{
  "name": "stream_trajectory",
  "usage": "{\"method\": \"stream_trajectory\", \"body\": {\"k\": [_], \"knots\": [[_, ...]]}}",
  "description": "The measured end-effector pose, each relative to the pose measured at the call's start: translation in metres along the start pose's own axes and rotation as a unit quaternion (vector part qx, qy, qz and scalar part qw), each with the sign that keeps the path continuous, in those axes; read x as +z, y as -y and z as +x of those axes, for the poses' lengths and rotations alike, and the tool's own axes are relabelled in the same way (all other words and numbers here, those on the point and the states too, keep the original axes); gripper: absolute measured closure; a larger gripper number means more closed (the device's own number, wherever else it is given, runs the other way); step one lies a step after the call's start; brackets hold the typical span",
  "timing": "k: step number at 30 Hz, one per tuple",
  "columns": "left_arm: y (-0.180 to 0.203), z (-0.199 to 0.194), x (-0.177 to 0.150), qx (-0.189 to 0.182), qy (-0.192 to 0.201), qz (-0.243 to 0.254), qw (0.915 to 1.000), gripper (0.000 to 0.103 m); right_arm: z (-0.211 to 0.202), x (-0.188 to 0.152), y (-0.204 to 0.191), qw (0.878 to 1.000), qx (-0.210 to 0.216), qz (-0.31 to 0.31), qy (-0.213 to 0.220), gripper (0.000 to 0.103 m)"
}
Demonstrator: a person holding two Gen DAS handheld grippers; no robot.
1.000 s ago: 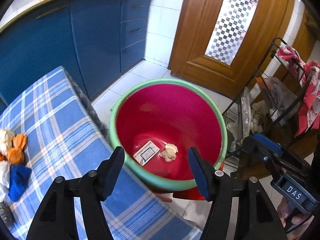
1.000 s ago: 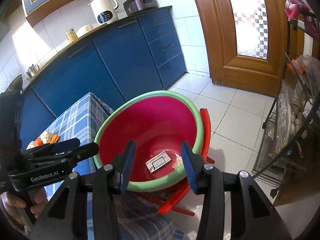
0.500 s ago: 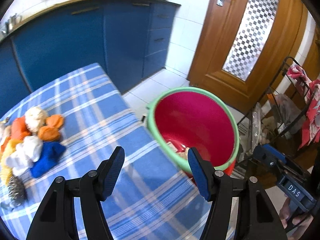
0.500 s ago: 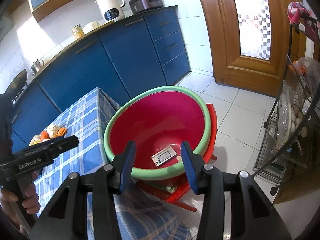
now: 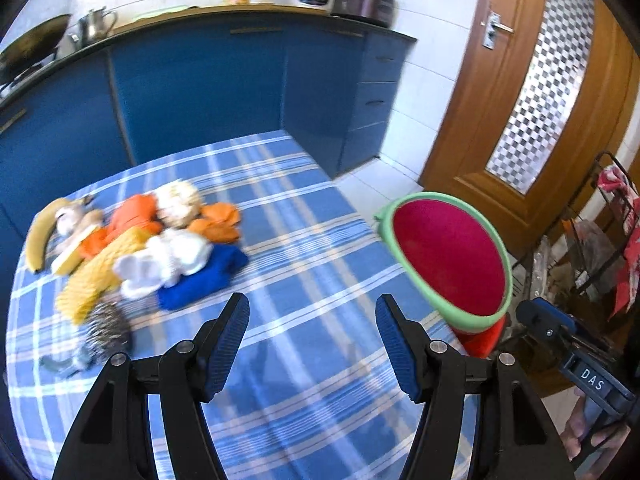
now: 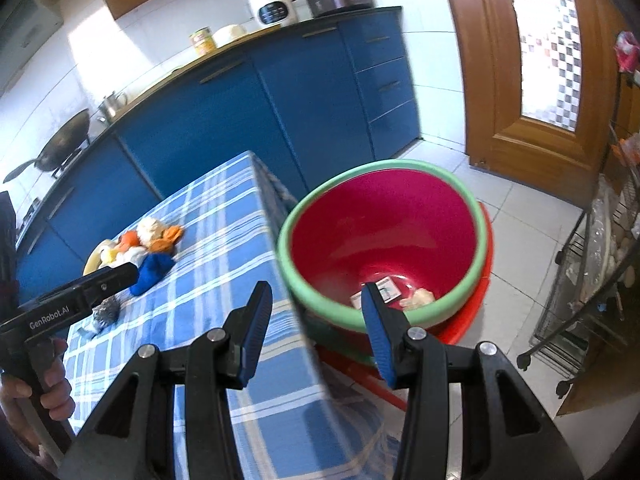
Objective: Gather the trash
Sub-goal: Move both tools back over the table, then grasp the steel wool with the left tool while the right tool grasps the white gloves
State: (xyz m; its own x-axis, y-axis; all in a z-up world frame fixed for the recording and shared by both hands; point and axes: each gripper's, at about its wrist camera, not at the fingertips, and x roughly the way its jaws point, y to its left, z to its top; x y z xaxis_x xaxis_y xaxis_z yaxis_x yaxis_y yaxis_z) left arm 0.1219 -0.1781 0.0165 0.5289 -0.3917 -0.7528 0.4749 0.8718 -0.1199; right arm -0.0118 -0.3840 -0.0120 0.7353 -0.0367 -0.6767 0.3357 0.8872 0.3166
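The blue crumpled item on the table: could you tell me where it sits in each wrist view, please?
Left wrist: the blue crumpled item lies left of centre, at the pile's near edge.
Right wrist: blue crumpled item at middle left, beside the left gripper.
Shared landmark: red basin.

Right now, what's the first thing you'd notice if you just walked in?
The big red basin with its green rim, sitting just off the table's edge with a small card and a crumpled wad inside. Then the bright heap of trash, orange, white, yellow and blue, on the checked tablecloth.
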Motion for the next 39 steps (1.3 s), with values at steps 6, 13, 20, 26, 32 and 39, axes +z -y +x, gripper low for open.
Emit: {"method": "stream_trajectory", "body": {"k": [6, 13, 20, 26, 32, 39], "knots": [[-0.039, -0.008, -0.009, 0.03, 0.003, -0.028, 0.9992, 0.036, 0.007, -0.002, -0.027, 0.999, 0.023, -0.023, -0.012, 0.055], [-0.087, -0.017, -0.015, 0.072, 0.011, -0.068, 0.995, 0.036, 0.022, 0.0, -0.059, 0.997, 0.038, -0.054, -0.027, 0.053], [-0.126, -0.009, -0.028, 0.093, -0.003, -0.101, 0.9906, 0.036, 0.036, -0.001, -0.081, 0.995, 0.046, -0.071, -0.043, 0.053], [-0.151, 0.009, -0.04, 0.12, -0.014, -0.118, 0.9856, 0.036, 0.048, -0.004, -0.098, 0.994, 0.049, -0.082, -0.057, 0.053], [-0.167, 0.031, -0.045, 0.112, -0.03, -0.129, 0.9848, 0.051, 0.056, -0.004, -0.112, 0.992, 0.048, -0.096, -0.066, 0.053], [-0.163, 0.045, -0.041, 0.098, -0.028, -0.111, 0.9886, 0.061, 0.065, -0.004, -0.125, 0.99, 0.044, -0.111, -0.076, 0.053]]}}
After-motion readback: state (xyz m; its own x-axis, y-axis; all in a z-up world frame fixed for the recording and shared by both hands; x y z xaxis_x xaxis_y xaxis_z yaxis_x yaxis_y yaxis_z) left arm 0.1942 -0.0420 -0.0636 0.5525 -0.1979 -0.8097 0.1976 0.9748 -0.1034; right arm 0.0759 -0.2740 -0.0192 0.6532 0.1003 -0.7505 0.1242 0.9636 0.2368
